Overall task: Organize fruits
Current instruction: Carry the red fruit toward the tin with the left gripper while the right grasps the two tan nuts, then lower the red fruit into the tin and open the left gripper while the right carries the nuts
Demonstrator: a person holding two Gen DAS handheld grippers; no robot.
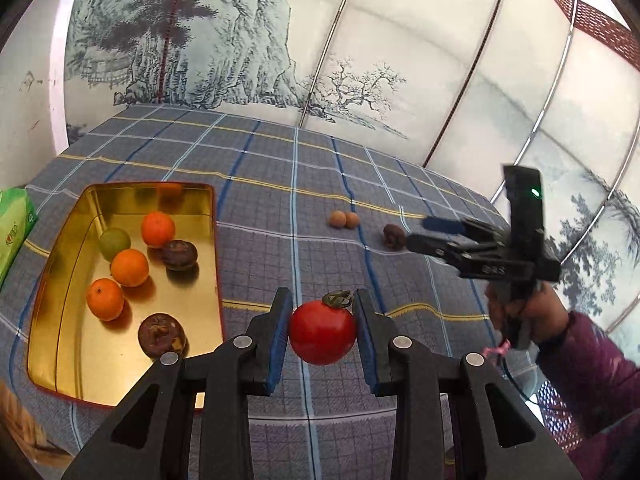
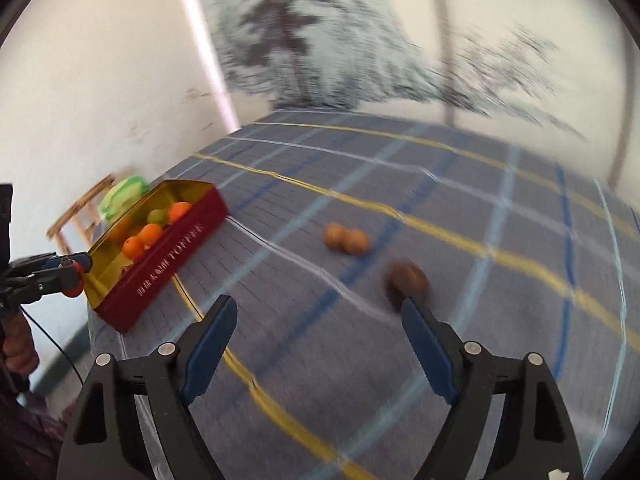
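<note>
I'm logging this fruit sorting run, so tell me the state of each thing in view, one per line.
Left gripper: shut on the tomato.
Tomato: held off the cloth, stem up.
Right gripper: open, empty, near the dark fruit.
Dark fruit: lying loose on the cloth.
Two small brown fruits: on the cloth, touching each other.
Tin: open, holding six fruits.

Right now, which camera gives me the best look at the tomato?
The left wrist view: the tomato sits sharp and close between the left gripper's fingers. The right wrist view shows only a small red sliver at far left.
</note>
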